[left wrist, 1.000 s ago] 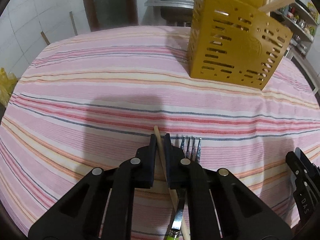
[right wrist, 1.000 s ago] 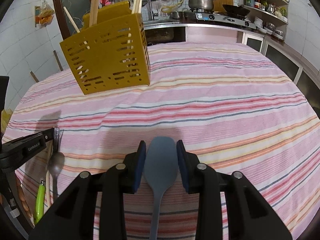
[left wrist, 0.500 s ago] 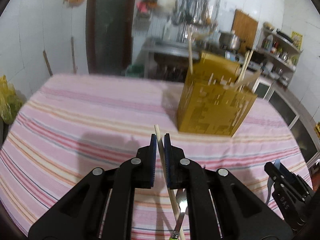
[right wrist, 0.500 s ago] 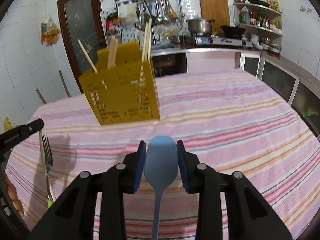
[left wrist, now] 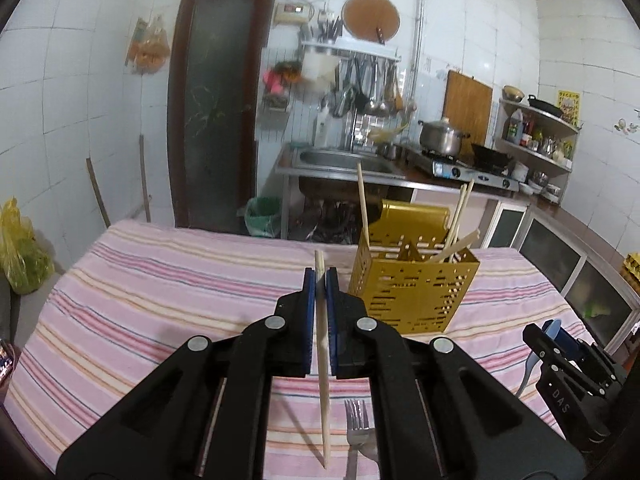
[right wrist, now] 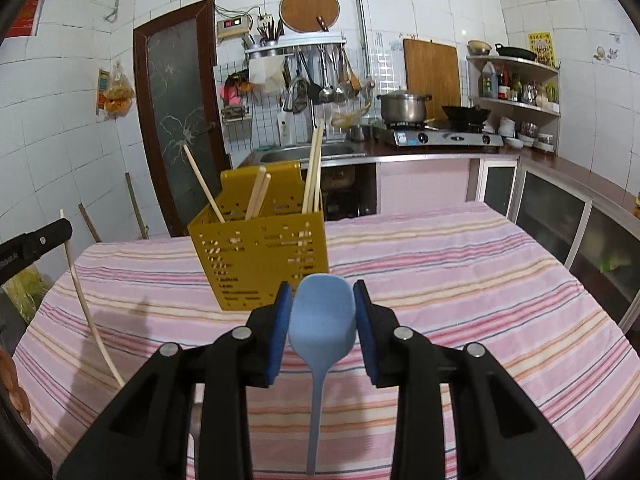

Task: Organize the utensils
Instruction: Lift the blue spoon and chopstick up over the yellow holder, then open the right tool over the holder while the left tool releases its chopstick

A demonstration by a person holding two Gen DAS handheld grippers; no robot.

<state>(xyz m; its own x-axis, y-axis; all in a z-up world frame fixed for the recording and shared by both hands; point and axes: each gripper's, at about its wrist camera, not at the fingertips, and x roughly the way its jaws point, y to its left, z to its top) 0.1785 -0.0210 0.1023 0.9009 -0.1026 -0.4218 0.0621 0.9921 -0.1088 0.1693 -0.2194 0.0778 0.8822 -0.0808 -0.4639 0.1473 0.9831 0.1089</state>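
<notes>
My left gripper point(left wrist: 320, 276) is shut on a wooden chopstick point(left wrist: 323, 380) and holds it in the air above the table. My right gripper point(right wrist: 322, 300) is shut on a light blue spoon point(right wrist: 322, 316), bowl forward, also lifted. A yellow perforated utensil holder point(left wrist: 412, 292) stands on the striped tablecloth with several chopsticks in it; it also shows in the right wrist view point(right wrist: 260, 260). A metal fork point(left wrist: 356, 432) lies on the cloth below my left gripper. The held chopstick shows at the left of the right wrist view point(right wrist: 86, 308).
The table has a pink striped cloth point(left wrist: 160, 300). Behind it are a sink point(left wrist: 340, 160), a stove with a pot point(right wrist: 404, 108) and shelves. A yellow bag point(left wrist: 20, 256) sits off the table's left side.
Both grippers have risen from the table with their utensils. The view tilted up from the cloth to the kitchen wall. The fork stayed on the cloth.
</notes>
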